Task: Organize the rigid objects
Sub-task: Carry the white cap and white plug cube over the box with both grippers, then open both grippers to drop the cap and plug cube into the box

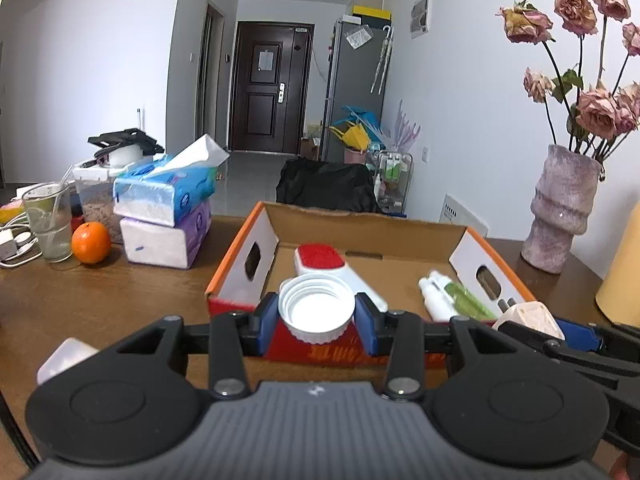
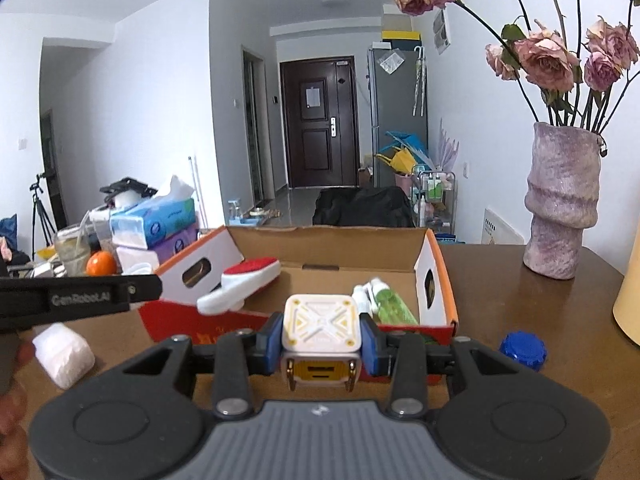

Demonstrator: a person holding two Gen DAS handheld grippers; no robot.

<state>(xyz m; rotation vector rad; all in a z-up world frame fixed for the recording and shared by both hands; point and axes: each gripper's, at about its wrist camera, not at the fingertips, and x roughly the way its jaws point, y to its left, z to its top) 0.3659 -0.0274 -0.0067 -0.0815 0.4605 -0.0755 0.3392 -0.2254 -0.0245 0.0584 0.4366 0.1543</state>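
Note:
My left gripper (image 1: 316, 314) is shut on a white screw cap (image 1: 317, 307), its hollow side facing me, just before the near wall of an open cardboard box (image 1: 360, 224). My right gripper (image 2: 322, 342) is shut on a cream plug adapter (image 2: 320, 330), prongs toward me, also at the box's near wall; that adapter (image 1: 528, 314) shows at the right in the left wrist view. Inside the box lie a white brush with a red pad (image 1: 320, 260) and white and green bottles (image 1: 452, 296). A blue cap (image 2: 522, 348) and a white packet (image 2: 64, 354) rest on the table outside.
Stacked tissue packs (image 1: 168, 208), an orange (image 1: 91, 242), a glass with a straw (image 1: 48, 220) and cables crowd the left of the wooden table. A pink vase of dried roses (image 2: 560, 200) stands at the right, with a yellow object (image 2: 630, 292) beside it.

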